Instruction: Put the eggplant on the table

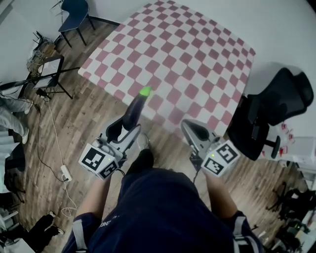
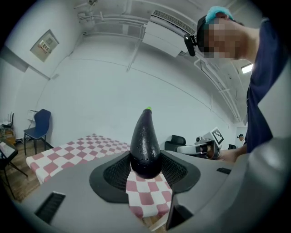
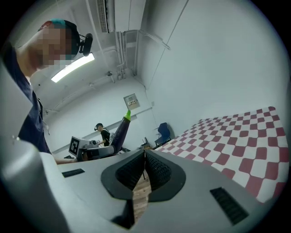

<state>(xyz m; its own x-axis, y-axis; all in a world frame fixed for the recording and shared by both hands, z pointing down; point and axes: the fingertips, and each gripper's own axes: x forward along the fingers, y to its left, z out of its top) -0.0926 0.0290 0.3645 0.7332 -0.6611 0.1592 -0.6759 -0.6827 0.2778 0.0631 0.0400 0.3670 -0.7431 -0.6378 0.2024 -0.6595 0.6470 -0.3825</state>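
**Purple eggplant clamped in your left gripper, at the near edge of the checked table**

Closest to you, your dark blue top (image 1: 163,212) filled the bottom of the head view, and you held both grippers out in front of it. Your left gripper (image 1: 126,129) was clenched on the thick end of the eggplant (image 2: 145,145), with the ribbed pads pressing on both sides. The eggplant was glossy and dark purple, and it rose out of the jaws with its small green tip pointing away from you. Your right gripper (image 3: 144,157) was beside the left one and clenched on nothing, its two pads meeting.

Below both grippers was the wooden floor (image 1: 94,118). Just beyond stood the table (image 1: 197,64), covered in a red-and-white checked cloth. In the head view the eggplant's green tip overlapped the table's near edge. A black office chair (image 1: 276,108) stood to the table's right. A blue chair (image 1: 74,12) stood far off to the left.
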